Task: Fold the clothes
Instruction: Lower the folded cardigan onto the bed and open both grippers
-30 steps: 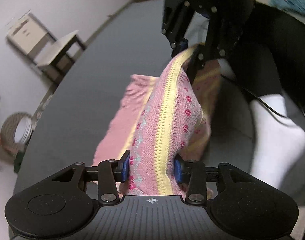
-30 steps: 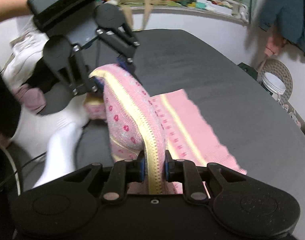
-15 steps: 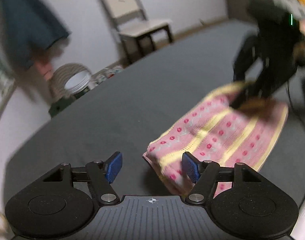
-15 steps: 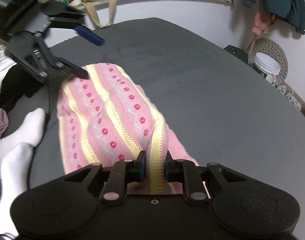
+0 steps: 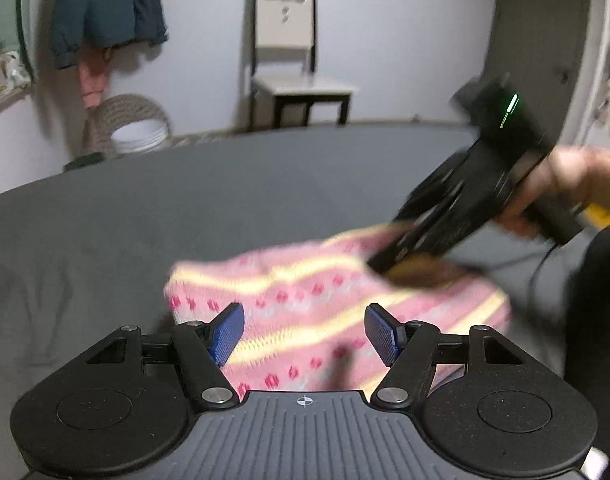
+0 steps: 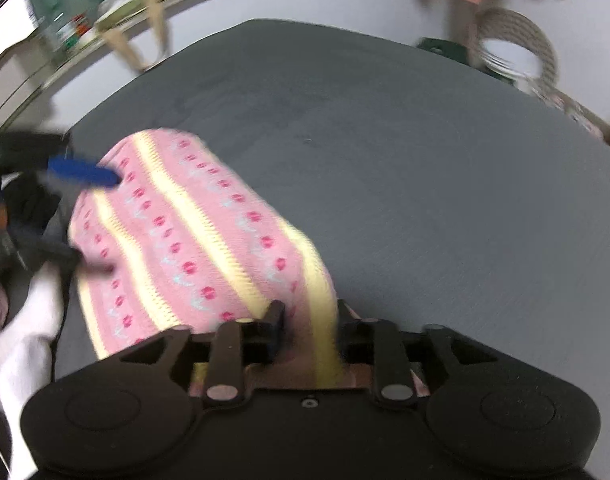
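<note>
Well, no readable writing on the pink knit garment [image 6: 193, 236].

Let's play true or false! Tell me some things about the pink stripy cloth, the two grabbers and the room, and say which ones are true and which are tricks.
1. The pink knit cloth lies on a dark grey surface. True.
2. The left gripper is clamped shut on the cloth. False: its blue pads stand wide apart and hold nothing.
3. A chair stands by the far wall. True.
4. The cloth has green and black checks. False: it is pink with yellow stripes and small red dots.
5. The right gripper has cloth between its fingers. True: a yellow stripe runs in between them, though the fingers look partly parted.
</note>
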{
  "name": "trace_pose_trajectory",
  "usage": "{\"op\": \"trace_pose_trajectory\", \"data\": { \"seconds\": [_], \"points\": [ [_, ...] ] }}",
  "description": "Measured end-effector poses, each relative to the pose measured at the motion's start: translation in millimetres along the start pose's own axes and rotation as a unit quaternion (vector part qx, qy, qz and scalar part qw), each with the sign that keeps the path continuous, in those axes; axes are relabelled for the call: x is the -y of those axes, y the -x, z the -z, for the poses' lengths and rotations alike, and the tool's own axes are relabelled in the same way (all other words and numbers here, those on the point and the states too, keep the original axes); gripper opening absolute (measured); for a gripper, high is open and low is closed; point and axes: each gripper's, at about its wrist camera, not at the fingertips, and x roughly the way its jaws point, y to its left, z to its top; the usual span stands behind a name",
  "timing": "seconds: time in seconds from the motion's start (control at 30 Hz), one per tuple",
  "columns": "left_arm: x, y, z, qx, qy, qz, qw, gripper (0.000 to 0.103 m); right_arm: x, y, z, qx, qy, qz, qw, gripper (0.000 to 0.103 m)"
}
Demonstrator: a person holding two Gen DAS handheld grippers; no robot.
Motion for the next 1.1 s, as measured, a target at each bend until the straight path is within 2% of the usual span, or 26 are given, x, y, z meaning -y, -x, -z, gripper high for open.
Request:
{"op": "trace_pose_trajectory", "data": {
  "seconds": [0.1, 0.13, 0.17, 0.2, 0.23, 0.27, 0.37, 0.47, 0.57, 0.63, 0.7, 0.8, 0.93, 1.0, 1.1],
  "points": [
    [0.7, -6.0, 6.1, -0.003, 0.014, -0.003, 0.9999, 0.068, 14.7, 8.1, 6.2, 0.016, -0.05, -0.003, 0.999, 0.044],
    [-1.1, -8.7, 9.6, -0.004, 0.022, -0.004, 0.9998, 0.068, 19.0, 12.3, 11.8, 0.024, -0.068, -0.017, 0.997, 0.049],
    [-2.0, -9.7, 11.6, -0.002, 0.028, -0.005, 0.9996, 0.068, 22.8, 16.9, 18.1, 0.032, -0.087, -0.031, 0.995, 0.059],
    [-3.4, -11.3, 12.4, 0.0, 0.034, -0.003, 0.9994, 0.068, 26.5, 21.4, 24.4, 0.04, -0.106, -0.046, 0.992, 0.065],
    [-4.2, -14.9, 13.6, 0.002, 0.039, -0.002, 0.9992, 0.069, 28.4, 22.3, 30.1, 0.048, -0.117, -0.05, 0.991, 0.065],
    [-4.9, -18.3, 14.8, 0.004, 0.043, 0.0, 0.9991, 0.071, 29.9, 22.5, 35.8, 0.056, -0.128, -0.052, 0.989, 0.064],
    [-3.3, -23.8, 18.4, 0.005, 0.052, -0.002, 0.9986, 0.075, 32.2, 17.1, 47.6, 0.068, -0.146, -0.04, 0.986, 0.036],
    [0.6, -26.3, 18.0, 0.006, 0.055, -0.008, 0.9984, 0.075, 32.6, 18.4, 52.3, 0.08, -0.162, -0.023, 0.983, 0.025],
    [-0.7, -34.6, 18.3, -0.006, 0.081, -0.012, 0.9967, 0.076, 37.1, 23.9, 58.0, 0.094, -0.2, -0.012, 0.975, 0.022],
    [-6.7, -40.4, 23.4, -0.011, 0.115, -0.011, 0.9932, 0.076, 38.0, 16.0, 61.6, 0.083, -0.203, -0.005, 0.976, 0.022],
    [-7.5, -40.6, 26.1, -0.008, 0.121, -0.011, 0.9925, 0.076, 36.2, 9.7, 61.6, 0.079, -0.197, -0.004, 0.977, 0.022],
    [-4.3, -40.7, 27.9, -0.009, 0.119, -0.019, 0.9926, 0.076, 35.1, 8.9, 60.2, 0.081, -0.191, -0.009, 0.978, 0.03],
    [6.2, -40.1, 23.1, -0.014, 0.127, -0.051, 0.9906, 0.076, 36.6, 13.0, 64.6, 0.092, -0.205, -0.02, 0.974, 0.039],
    [13.6, -37.4, 18.9, -0.018, 0.13, -0.075, 0.9885, 0.076, 34.6, 19.4, 66.0, 0.097, -0.205, -0.017, 0.974, 0.052],
    [26.3, -32.5, 15.6, -0.026, 0.116, -0.104, 0.9875, 0.077, 26.3, 30.6, 70.9, 0.111, -0.187, 0.009, 0.976, 0.061]
  ]
}}
